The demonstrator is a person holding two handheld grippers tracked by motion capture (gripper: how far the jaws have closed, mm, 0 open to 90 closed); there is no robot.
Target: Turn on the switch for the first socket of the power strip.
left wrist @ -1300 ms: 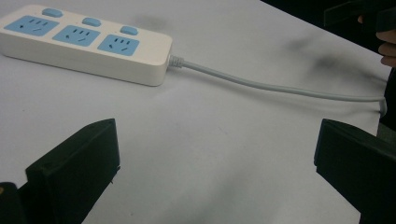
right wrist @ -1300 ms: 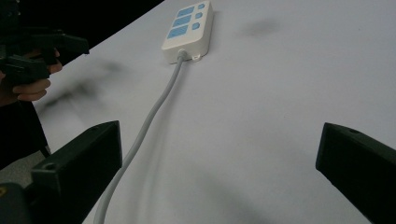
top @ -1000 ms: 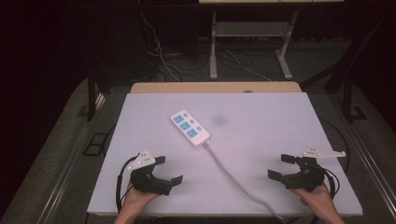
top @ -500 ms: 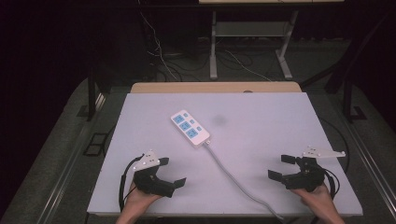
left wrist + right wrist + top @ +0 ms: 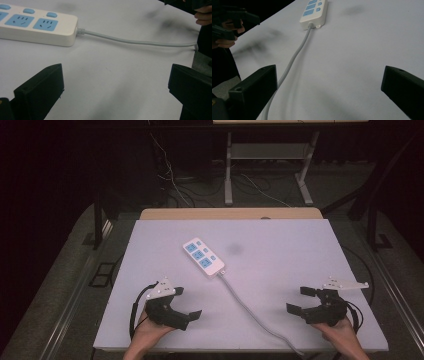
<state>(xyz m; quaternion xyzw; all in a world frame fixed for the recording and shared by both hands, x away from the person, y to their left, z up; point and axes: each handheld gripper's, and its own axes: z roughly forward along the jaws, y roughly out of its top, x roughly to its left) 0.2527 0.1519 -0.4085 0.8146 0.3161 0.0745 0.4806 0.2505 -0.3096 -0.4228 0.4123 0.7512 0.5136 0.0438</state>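
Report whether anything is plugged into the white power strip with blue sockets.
Empty. The white power strip with blue sockets lies flat on the table, its visible outlets bare; just its own grey cord trails off the near edge.

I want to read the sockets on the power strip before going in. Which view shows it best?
The high view: the whole power strip lies flat with its blue sockets and cord in sight. The left gripper view shows its cord end close and sharp, cut at the edge. The right gripper view shows it small and far.
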